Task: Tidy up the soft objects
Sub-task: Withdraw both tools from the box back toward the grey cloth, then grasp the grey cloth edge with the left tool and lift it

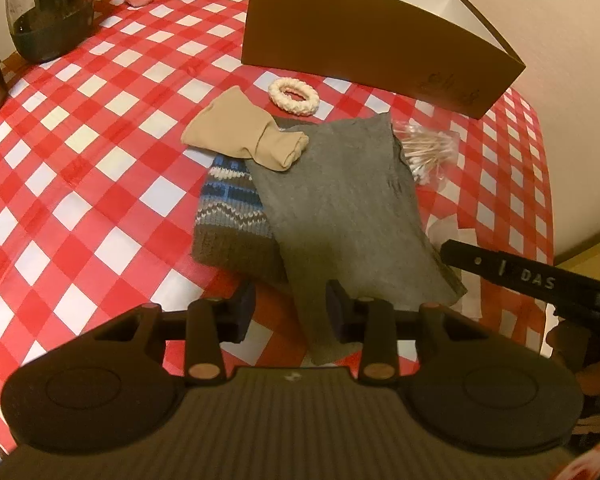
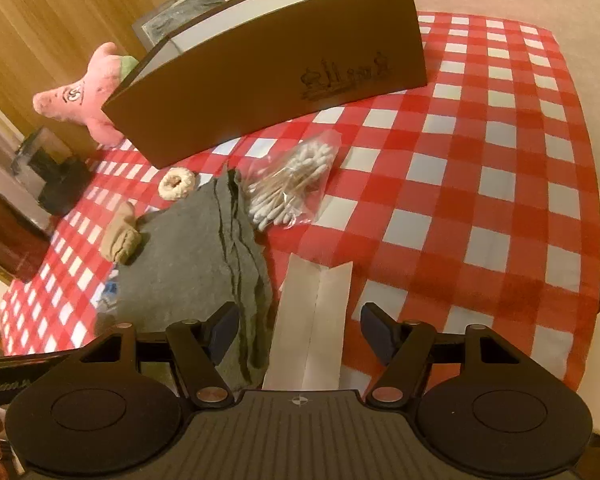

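Grey cloth point(image 1: 340, 208) just ahead of left gripper point(image 1: 290, 312) (jaws apart), right gripper point(image 2: 296, 328) beside it

Glossy, smooth red-and-white checked oilcloth point(image 1: 100, 128) over the table, faintly shiny under warm light. Just ahead of the left tool point(image 1: 290, 312): matt grey cloth point(image 1: 340, 208), soft, fine-woven, folded in layers; beneath it chunky patterned knit point(image 1: 232, 216), rough and ribbed at the hem. Farther ahead, smooth beige stocking fabric point(image 1: 244, 136), slightly sheeny, and a cream braided ring point(image 1: 293, 96), ropy in texture. Ahead of the right tool point(image 2: 298, 332): flat matt white paper point(image 2: 312, 320), creased lengthwise; beyond it crinkly clear plastic bag of cotton swabs point(image 2: 292, 184). Farther off, matt brown cardboard box point(image 2: 268, 80), white inside; fuzzy pink plush point(image 2: 96, 92). Tools of matt black plastic, ribbed.
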